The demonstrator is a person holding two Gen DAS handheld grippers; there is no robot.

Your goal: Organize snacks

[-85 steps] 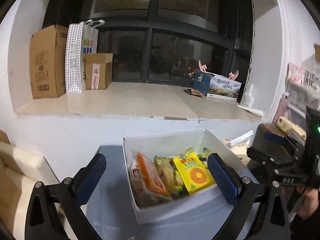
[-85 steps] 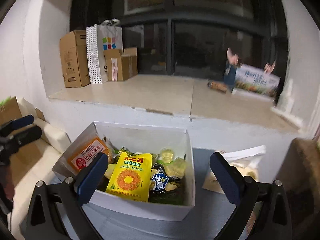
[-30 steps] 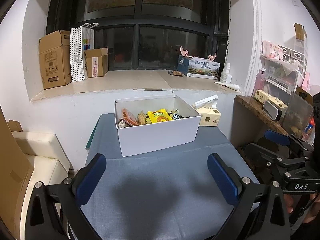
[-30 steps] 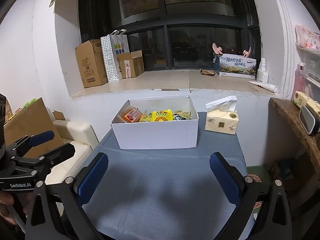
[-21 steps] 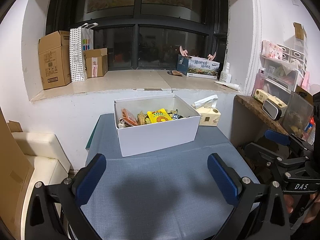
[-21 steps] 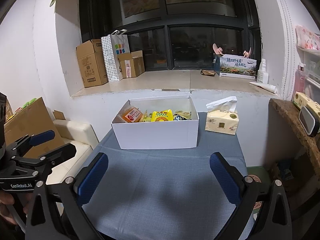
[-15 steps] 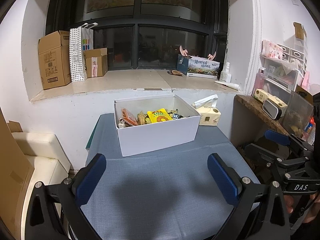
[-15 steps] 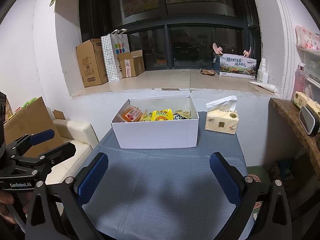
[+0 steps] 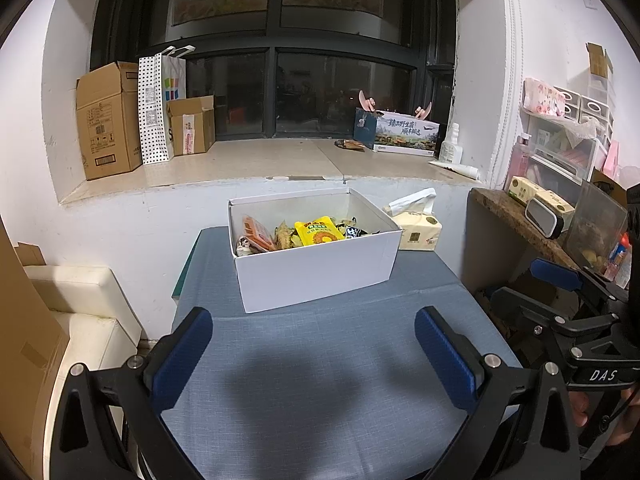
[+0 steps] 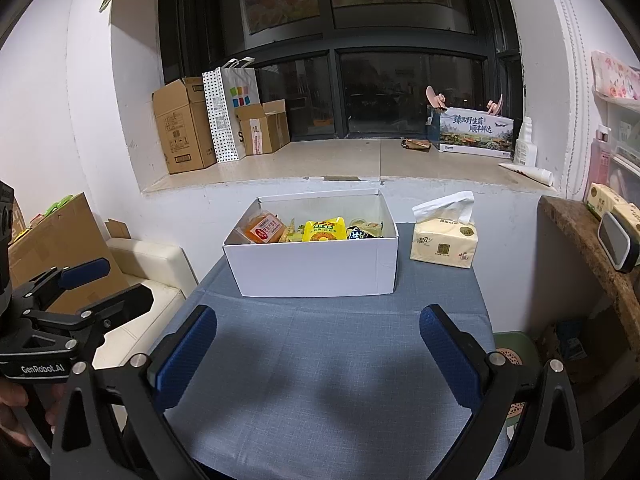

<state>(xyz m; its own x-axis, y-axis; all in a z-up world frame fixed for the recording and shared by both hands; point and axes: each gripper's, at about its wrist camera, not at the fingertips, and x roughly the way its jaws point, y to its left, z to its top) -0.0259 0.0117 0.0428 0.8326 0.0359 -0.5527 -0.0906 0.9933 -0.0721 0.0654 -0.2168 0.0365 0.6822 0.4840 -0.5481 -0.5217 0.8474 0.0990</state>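
Left gripper (image 9: pixel 312 354): black angular frame, two fingers (image 9: pixel 182 356) faced with blue textured pads, silver screw heads at the pivots. White lettering "GenRobot.AI" on its body in the right wrist view. Right gripper (image 10: pixel 318 354): same black frame, blue textured pads (image 10: pixel 448 358), silver screws. White lettering "DAS" on its body in the left wrist view. A thin black cable runs beside that marking.

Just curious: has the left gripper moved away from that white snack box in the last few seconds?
Yes. The left gripper pulled back toward the person; the white box, earlier between its fingers, now sits well ahead on the table.
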